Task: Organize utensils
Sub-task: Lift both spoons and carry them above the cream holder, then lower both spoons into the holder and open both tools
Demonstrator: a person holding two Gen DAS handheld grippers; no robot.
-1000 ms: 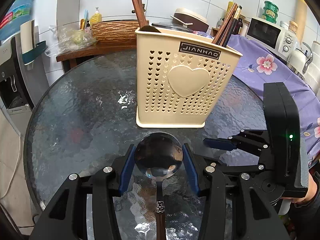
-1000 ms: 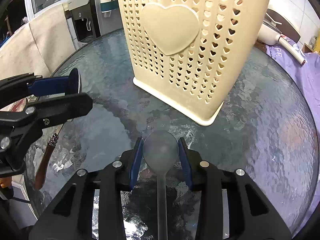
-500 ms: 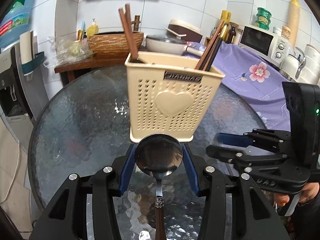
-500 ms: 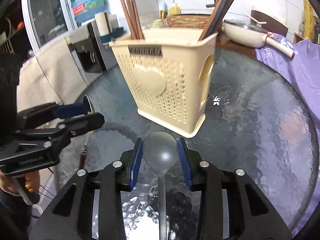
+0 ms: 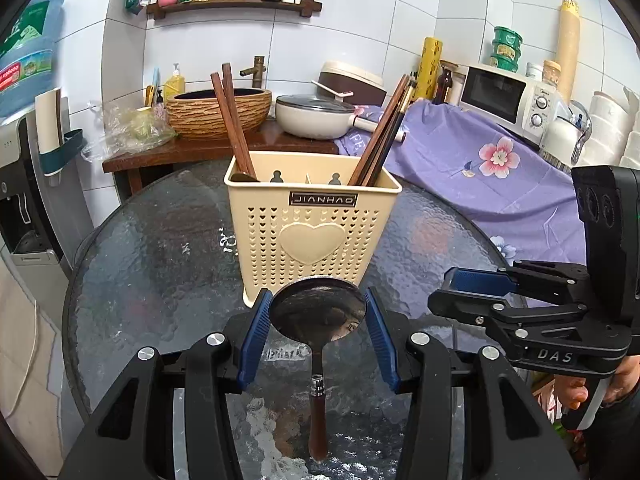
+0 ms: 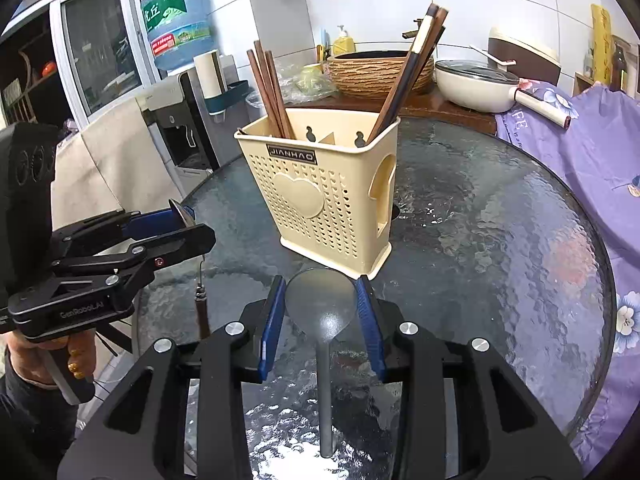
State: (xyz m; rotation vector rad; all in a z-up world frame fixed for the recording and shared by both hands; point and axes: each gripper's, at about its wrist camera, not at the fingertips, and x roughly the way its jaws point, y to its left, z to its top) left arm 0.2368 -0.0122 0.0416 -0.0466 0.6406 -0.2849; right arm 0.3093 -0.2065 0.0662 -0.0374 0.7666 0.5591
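A cream utensil holder (image 5: 314, 236) with a heart on its front stands on the round glass table (image 5: 160, 264). Brown chopsticks (image 5: 234, 128) lean in its left and right compartments. My left gripper (image 5: 318, 312) is shut on the bowl of a shiny metal spoon with a brown handle (image 5: 318, 314), held above the table in front of the holder. My right gripper (image 6: 320, 300) is shut on the bowl of a grey spoon (image 6: 322, 300), also in front of the holder (image 6: 324, 188). Each gripper shows in the other's view: the right one (image 5: 476, 292), the left one (image 6: 180, 224).
Behind the table a wooden counter holds a woven basin (image 5: 218, 112) and a white pan (image 5: 316, 116). A purple flowered cloth (image 5: 480, 168) covers the right side, with a microwave (image 5: 508, 100) on it. A water dispenser (image 6: 188, 120) stands to the left.
Both grippers have risen and drawn back from the holder with their spoons, so its open top and the chopsticks inside now show.
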